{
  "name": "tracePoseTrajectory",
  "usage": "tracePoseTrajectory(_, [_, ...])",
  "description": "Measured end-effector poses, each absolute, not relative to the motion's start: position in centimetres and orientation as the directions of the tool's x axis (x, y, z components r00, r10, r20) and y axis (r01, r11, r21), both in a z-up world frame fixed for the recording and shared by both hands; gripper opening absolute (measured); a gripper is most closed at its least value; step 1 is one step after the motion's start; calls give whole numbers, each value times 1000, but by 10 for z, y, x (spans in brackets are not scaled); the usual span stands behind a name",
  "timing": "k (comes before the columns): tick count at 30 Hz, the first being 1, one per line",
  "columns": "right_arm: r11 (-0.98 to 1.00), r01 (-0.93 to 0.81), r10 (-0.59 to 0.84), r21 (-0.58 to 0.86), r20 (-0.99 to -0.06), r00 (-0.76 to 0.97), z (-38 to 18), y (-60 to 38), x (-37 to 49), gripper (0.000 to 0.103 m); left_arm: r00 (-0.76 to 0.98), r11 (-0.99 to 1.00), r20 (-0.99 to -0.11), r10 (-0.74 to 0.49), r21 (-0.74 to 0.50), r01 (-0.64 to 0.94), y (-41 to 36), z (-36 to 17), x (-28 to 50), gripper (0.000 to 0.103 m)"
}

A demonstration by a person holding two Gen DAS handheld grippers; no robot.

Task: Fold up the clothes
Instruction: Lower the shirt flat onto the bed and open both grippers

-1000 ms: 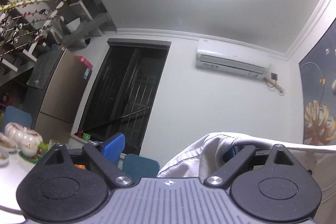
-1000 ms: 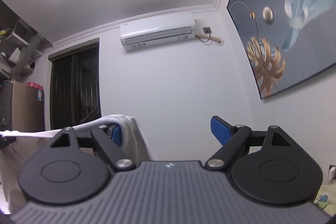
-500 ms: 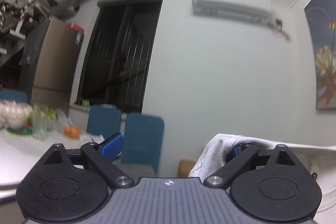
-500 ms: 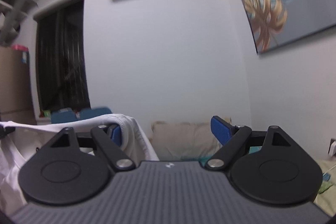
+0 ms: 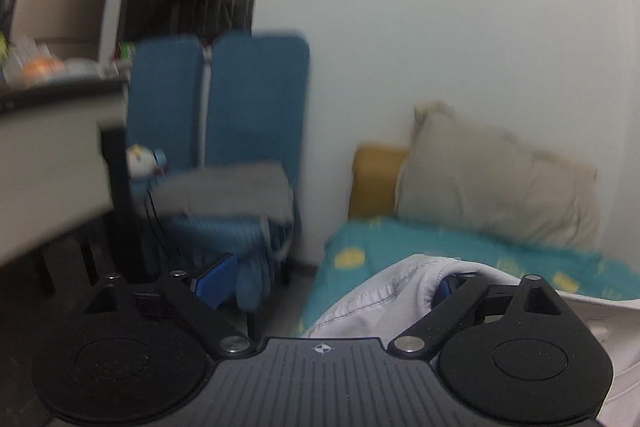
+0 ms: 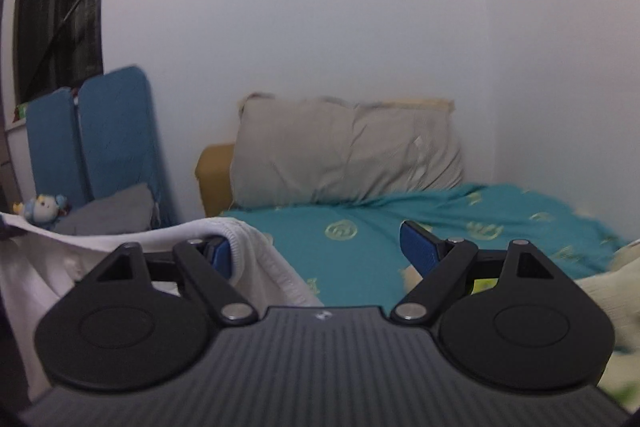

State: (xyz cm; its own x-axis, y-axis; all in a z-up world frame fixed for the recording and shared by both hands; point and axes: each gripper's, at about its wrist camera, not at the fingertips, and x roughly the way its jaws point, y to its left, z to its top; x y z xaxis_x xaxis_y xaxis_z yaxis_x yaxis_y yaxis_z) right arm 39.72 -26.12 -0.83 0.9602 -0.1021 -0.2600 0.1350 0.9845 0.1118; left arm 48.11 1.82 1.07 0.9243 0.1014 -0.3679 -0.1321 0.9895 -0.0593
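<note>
A white garment [image 5: 380, 303] hangs draped over the right finger of my left gripper [image 5: 328, 281], whose blue pads stand wide apart. The same white garment [image 6: 256, 251] is draped over the left finger of my right gripper [image 6: 320, 247], also open wide, and stretches off to the left between the two grippers. Both grippers are held in the air above a bed with a teal patterned sheet [image 6: 360, 239]. The lower part of the garment is hidden below the gripper bodies.
A grey pillow [image 6: 344, 151] leans on the wall at the head of the bed, which also shows in the left wrist view [image 5: 496, 183]. Blue chairs [image 5: 216, 95] with grey cloth stand left of the bed. A table edge [image 5: 52, 131] is at far left. A cream cloth [image 6: 608, 291] lies at right.
Both views have tilted down from the ceiling and wall to the bed, chairs and pillow. The garment stays hooked over one finger of each gripper.
</note>
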Motion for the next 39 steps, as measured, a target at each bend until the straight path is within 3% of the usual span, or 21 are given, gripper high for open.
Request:
tracePoseTrajectory(6, [995,63,-21,72,-481,876,-134,-272,485,84,826,994,-558,81,-13,-107,16,-127,563,92])
tracePoseTrajectory(9, [980,-57,160,192,-579,799,-153,-270,509,84,748,999,-663,-13,-38,-16,15,-162,582,93])
tracePoseTrajectory(11, [953,-124,276,277,-624,731,-165,-268,525,84,713,999,-699,-50,-30,41,15,-163,584,95])
tracePoseTrajectory(18, [892,-80,371,444,-621,691,-138,-253,513,85,703,989,-702,-115,-17,144,24,-128,541,102])
tracePoseTrajectory(22, [880,75,332,469,-721,609,-139,-250,495,85,741,988,-660,-123,-11,155,43,-90,480,103])
tracePoseTrajectory(23, [905,102,263,414,-730,631,-135,-247,485,85,751,989,-649,-118,-9,148,49,-82,459,103])
tracePoseTrajectory(27, [954,140,81,264,-681,728,-110,-234,433,85,790,992,-602,-120,-33,125,72,-54,375,103])
tracePoseTrajectory(33, [955,50,124,294,-544,830,-65,-205,301,85,818,995,-568,-94,-39,87,93,-31,254,103])
tracePoseTrajectory(39, [960,0,140,279,-481,866,-26,-174,168,85,841,994,-531,-110,-37,107,97,-15,151,103])
